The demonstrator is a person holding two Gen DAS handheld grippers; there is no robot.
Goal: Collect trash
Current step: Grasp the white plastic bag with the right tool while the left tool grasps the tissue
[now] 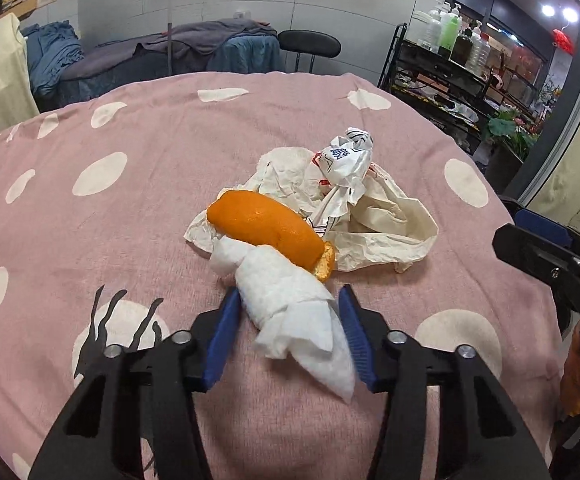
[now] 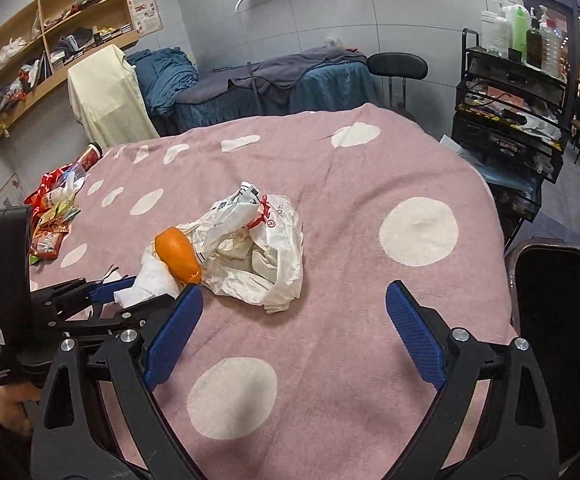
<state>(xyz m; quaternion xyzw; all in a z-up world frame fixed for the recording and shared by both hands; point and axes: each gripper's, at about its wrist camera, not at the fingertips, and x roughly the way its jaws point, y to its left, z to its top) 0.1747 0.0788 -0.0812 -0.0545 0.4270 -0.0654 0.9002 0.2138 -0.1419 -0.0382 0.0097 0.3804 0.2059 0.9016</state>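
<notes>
Trash mid-table: a soft, featherlight crumpled tissue (image 1: 293, 312) sits between the left gripper (image 1: 288, 332) pads, half-closed, best pinched at its bunched middle. Right gripper (image 2: 293, 336) gapes empty beside the orange peel (image 2: 178, 256).

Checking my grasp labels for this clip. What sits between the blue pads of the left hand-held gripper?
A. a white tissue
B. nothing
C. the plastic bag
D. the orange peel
A: in the left wrist view the crumpled white tissue lies between the pads of the left hand-held gripper, with the orange peel and plastic bag beyond them.
</notes>
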